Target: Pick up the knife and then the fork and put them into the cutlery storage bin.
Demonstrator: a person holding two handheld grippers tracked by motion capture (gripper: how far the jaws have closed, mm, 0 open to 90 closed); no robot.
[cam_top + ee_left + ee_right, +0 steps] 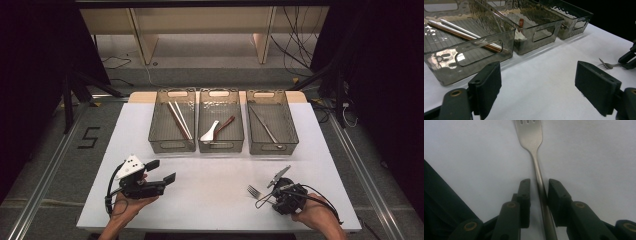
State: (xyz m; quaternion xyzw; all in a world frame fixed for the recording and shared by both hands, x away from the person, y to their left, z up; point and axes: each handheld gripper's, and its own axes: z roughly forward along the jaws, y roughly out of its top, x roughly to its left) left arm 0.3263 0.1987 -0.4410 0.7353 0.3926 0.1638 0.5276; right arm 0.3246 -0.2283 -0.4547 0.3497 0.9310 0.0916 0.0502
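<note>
High view: white table, square-edged, wide bare stretch between the hands and three smoky clear plastic bins at the far side. Left bin holds chopsticks, middle bin spoons, right bin a long metal utensil. Floor to the left carries a black taped "5". Left gripper held low near the front left edge, jaws spread wide, nothing between them. Right gripper near the front right edge, with a metal fork on the table, tines pointing left.

Left gripper view: flat black pads far apart over bare tabletop. Bins ahead with rippled walls and slot handles; fork lies far right.

Right gripper view: fork handle runs between narrow jaws. The right pad lies against the handle; a thin gap shows on the left, so no firm grip is visible. Tines rest forward on the white surface.
</note>
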